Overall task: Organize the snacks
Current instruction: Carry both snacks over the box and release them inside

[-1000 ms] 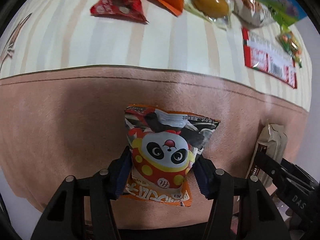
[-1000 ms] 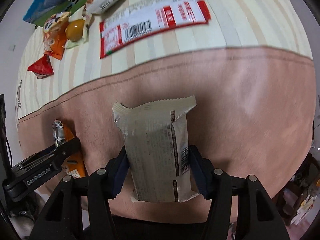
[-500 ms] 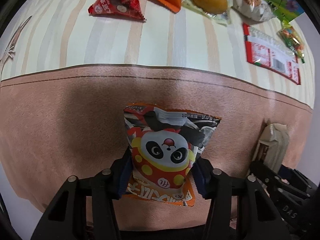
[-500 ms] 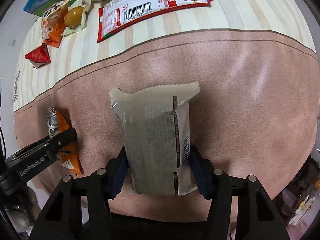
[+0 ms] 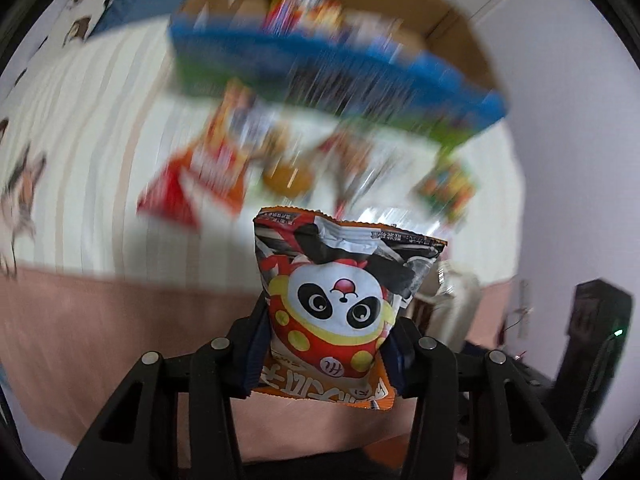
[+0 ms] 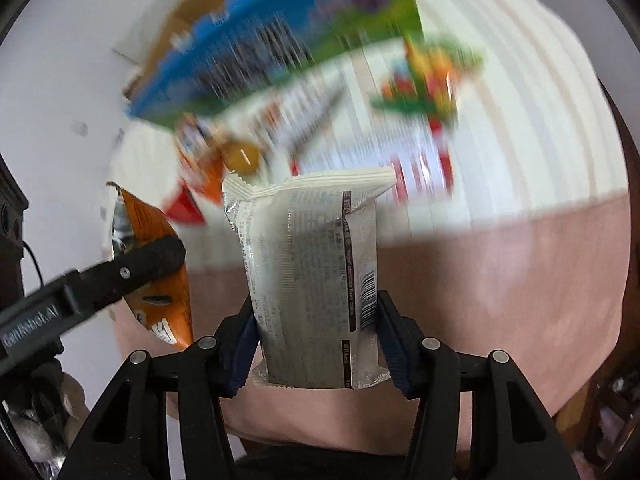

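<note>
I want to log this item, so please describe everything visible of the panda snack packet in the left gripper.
The panda snack packet is a small glossy foil pouch, orange, red and black, with a cartoon panda face and crimped ends. It stands upright and puffed, sealed, lifted off the cloth. The left gripper pinches its lower half between blue-padded fingers. Nothing else touches it.

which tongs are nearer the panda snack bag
Left. The left tongs clamp the orange panda-print snack bag; the right tongs hold a cream wrapper beside it.
</note>
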### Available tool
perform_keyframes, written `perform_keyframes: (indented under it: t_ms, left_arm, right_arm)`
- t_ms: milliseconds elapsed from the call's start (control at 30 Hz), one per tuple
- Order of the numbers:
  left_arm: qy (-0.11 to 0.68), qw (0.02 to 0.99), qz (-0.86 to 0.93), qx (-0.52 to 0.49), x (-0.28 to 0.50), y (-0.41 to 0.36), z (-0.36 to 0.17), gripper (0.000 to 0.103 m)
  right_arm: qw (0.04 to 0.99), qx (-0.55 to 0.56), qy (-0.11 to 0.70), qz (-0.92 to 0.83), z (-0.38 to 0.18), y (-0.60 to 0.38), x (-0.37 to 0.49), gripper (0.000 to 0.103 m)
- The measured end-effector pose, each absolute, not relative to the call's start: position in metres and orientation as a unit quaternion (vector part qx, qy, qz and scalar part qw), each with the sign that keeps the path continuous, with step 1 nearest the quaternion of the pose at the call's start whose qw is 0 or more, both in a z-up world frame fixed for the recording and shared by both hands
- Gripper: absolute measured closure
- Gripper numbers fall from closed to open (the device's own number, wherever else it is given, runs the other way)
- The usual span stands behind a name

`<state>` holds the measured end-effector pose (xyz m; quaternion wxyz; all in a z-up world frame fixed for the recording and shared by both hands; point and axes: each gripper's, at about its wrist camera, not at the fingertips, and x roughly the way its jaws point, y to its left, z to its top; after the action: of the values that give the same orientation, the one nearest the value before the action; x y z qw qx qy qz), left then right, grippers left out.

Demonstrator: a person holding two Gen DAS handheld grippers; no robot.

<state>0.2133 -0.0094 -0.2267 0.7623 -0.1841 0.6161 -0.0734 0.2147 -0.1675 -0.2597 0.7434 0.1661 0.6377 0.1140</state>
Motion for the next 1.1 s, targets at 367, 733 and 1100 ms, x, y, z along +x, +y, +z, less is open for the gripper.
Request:
perform_keyframes:
  t_ms: [367,733,1100]
  left_arm:
    - [0.562,0.815,-0.062,-0.129,0.378,0.02,-0.136,0.057]
    - [0.635,0.77,-0.001,-0.067,0.53,0.068,-0.211,0.057]
    - [0.681,0.728,0.016,-0.077,0.578,0.095,-0.28,0.051]
  right_arm:
    - [0.822,0.121,0.543,0.127,-0.136,-0.157,0.376,0.046]
    - [0.806,0.04,0.588,0.057,-0.17,-0.144,0.566,0.046]
    - [0.767,0.009,0.642,0.015,-0.244,-0.142,0.617,0.034]
